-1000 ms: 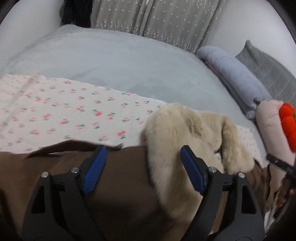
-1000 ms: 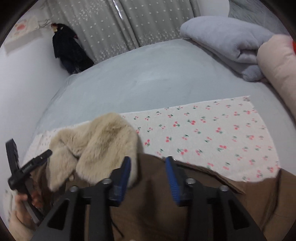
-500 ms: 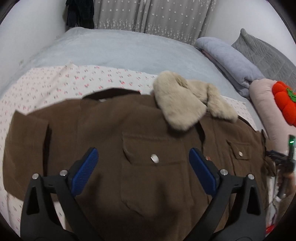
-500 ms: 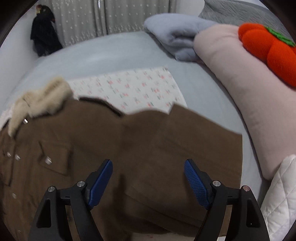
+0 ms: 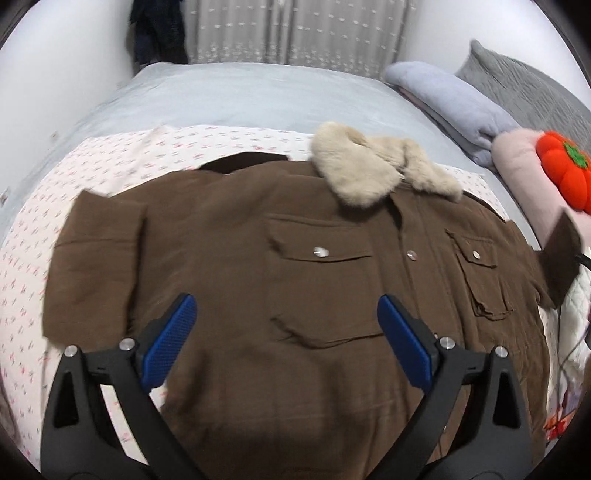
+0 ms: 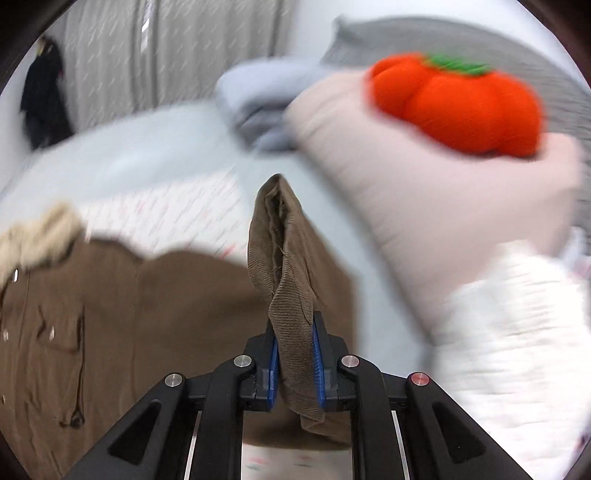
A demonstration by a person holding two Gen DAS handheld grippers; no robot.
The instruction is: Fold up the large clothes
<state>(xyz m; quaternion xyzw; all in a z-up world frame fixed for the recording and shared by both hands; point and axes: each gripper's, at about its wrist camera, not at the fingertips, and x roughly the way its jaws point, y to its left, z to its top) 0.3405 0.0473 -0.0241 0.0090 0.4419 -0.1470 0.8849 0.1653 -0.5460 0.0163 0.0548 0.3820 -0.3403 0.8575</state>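
A brown jacket (image 5: 229, 243) with a beige fur collar (image 5: 362, 173) lies front up on a floral sheet (image 5: 122, 155) on the bed. My left gripper (image 5: 286, 341) is open and empty above the jacket's lower front. My right gripper (image 6: 295, 365) is shut on the cuff of the jacket's sleeve (image 6: 288, 266) and holds it raised above the bed. The jacket's body (image 6: 110, 314) lies to the left in the right wrist view. The lifted sleeve (image 5: 563, 251) also shows at the right edge of the left wrist view.
A pink pillow (image 6: 424, 206) with an orange pumpkin plush (image 6: 458, 107) lies at the right, with a folded grey-blue blanket (image 5: 454, 107) and a grey cushion (image 5: 524, 88) behind. A white quilted cloth (image 6: 517, 325) is at the near right. Curtains (image 5: 295, 33) hang behind the bed.
My right gripper has shut on the sleeve cuff and lifted it, swinging toward the pillows. My left gripper has stayed open above the jacket, pulled back slightly.
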